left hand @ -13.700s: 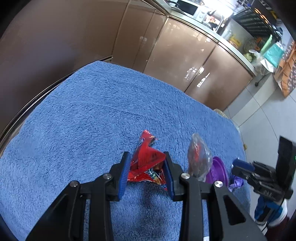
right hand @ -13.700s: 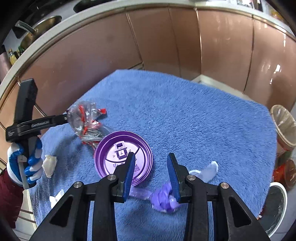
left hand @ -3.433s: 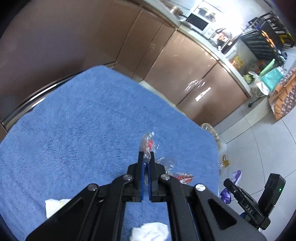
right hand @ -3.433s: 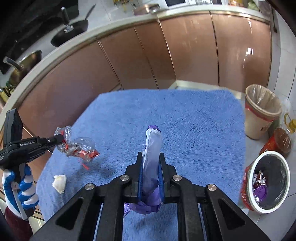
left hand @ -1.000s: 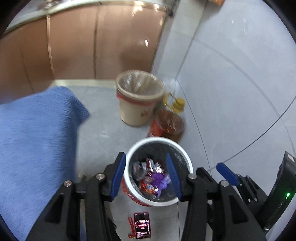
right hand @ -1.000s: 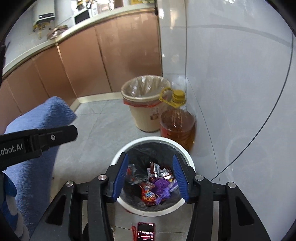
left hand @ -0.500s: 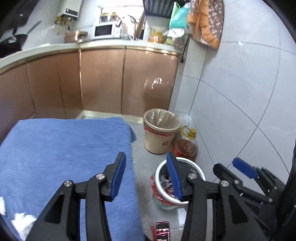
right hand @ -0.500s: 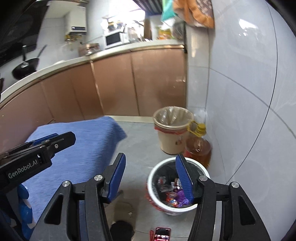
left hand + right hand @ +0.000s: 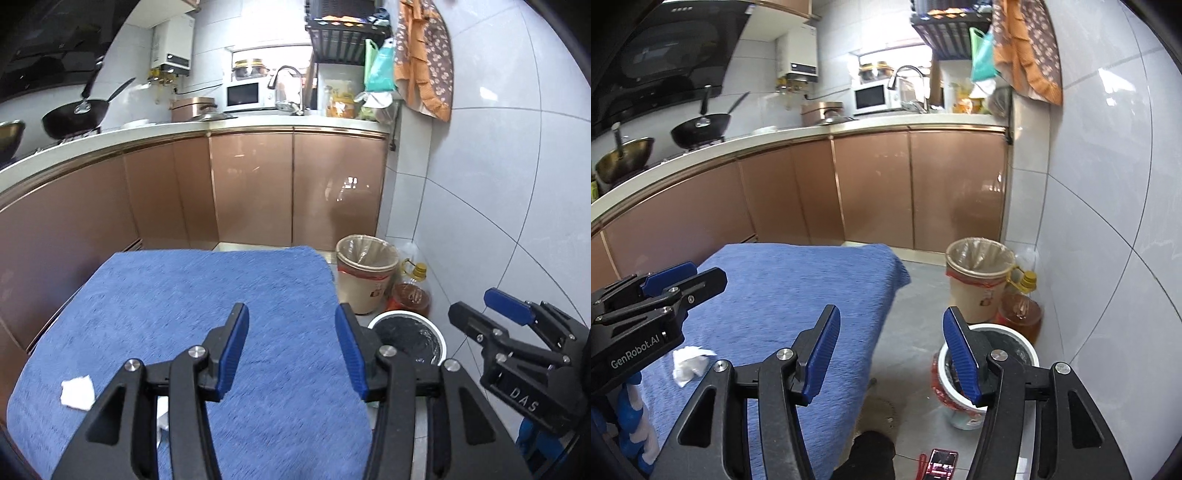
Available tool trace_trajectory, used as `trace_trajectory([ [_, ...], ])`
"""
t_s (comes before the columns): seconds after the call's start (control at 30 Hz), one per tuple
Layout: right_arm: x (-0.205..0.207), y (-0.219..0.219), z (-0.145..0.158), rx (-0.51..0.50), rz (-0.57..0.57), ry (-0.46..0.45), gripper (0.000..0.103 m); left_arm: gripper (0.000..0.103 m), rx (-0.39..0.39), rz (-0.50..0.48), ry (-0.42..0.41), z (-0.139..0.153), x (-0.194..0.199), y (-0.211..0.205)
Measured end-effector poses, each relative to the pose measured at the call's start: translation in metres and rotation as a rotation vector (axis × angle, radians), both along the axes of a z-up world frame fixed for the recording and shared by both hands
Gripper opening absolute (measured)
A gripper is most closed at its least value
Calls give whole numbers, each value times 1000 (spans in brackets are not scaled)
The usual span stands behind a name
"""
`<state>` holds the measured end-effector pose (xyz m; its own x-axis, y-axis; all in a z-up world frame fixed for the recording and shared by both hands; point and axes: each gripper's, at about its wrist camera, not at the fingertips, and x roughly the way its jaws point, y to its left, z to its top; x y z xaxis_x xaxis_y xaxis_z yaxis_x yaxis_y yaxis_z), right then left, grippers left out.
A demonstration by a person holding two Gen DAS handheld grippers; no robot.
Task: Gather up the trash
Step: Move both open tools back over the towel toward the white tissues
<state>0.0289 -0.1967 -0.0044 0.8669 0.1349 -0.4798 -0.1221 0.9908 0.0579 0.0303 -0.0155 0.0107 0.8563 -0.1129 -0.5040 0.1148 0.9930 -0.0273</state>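
White tissue [image 9: 77, 392] lies on blue towel [image 9: 184, 295] beside bin [image 9: 990, 373].

I noted one crumpled white tissue [image 9: 77, 387] lying flat on the blue towel [image 9: 207, 295], ahead of the left gripper [image 9: 291, 349] and off to its left, near the towel's left edge. A second white scrap [image 9: 162, 417] showed just behind that gripper's left finger, mostly hidden. From the right gripper [image 9: 892, 350], the tissue [image 9: 689, 363] sat ahead and to the left. The white trash bin [image 9: 979, 373] stood upright on the floor, just behind its right finger; I could not make out its contents.
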Motion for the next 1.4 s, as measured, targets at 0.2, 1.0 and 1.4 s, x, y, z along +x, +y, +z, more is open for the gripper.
trace_trajectory([
  [0.2, -14, 25, 7, -12, 51, -11, 58, 47, -22, 55, -15, 0, -23, 33],
  [1.0, -19, 140, -10, -78, 267, 46, 60, 54, -78, 273, -72, -15, -66, 169],
  [1.4, -12, 182, -27, -113, 318, 94, 61, 54, -132, 315, -33, -39, -61, 212],
])
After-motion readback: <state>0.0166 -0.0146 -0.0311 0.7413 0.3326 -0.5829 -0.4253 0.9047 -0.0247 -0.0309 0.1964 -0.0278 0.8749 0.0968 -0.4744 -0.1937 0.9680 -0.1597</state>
